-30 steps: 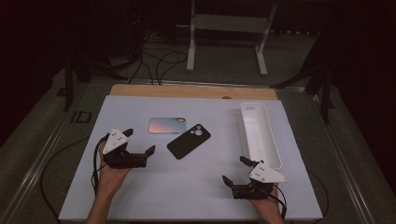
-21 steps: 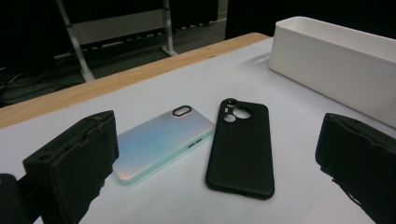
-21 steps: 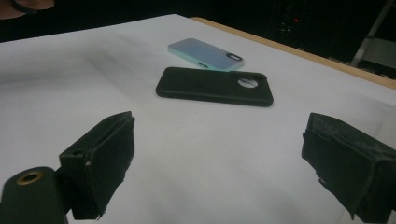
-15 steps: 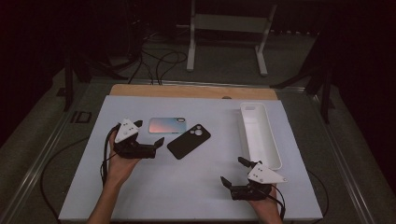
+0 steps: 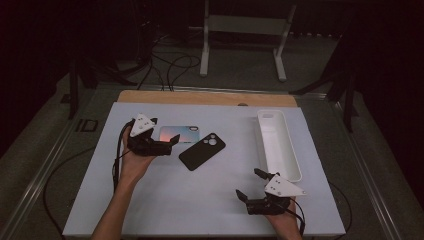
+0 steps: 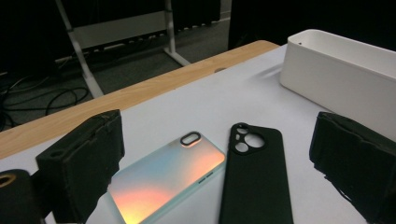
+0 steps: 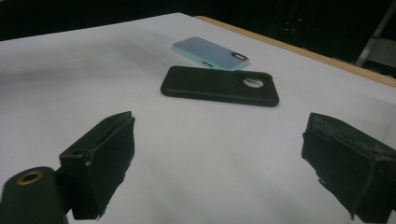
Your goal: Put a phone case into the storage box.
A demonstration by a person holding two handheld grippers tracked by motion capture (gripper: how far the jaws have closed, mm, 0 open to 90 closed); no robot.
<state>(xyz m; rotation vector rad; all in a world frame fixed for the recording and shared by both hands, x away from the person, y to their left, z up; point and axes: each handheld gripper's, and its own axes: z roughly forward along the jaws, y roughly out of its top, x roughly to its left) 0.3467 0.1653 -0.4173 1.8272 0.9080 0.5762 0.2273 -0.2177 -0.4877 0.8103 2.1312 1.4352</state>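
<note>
An iridescent phone case (image 5: 180,134) (image 6: 163,179) (image 7: 210,52) lies face down on the white table top (image 5: 200,200). Just to its right a black phone case (image 5: 202,151) (image 6: 254,182) (image 7: 219,86) lies at a slant. My left gripper (image 5: 166,134) (image 6: 219,154) is open at the iridescent case's left end, and both cases lie in the gap ahead of its jaws. Near the front edge my right gripper (image 5: 250,184) (image 7: 224,154) is open over bare table, its jaws pointing toward the cases and holding nothing.
A long white tray (image 5: 277,145) (image 6: 336,70) stands along the right side, just beyond the right gripper. A wooden strip (image 5: 205,97) edges the far side of the table. Behind it stand a metal frame (image 5: 245,40) and loose floor cables (image 5: 170,65).
My left gripper has moved right and farther up the table, from open table to the iridescent case's left end. The right gripper has barely shifted.
</note>
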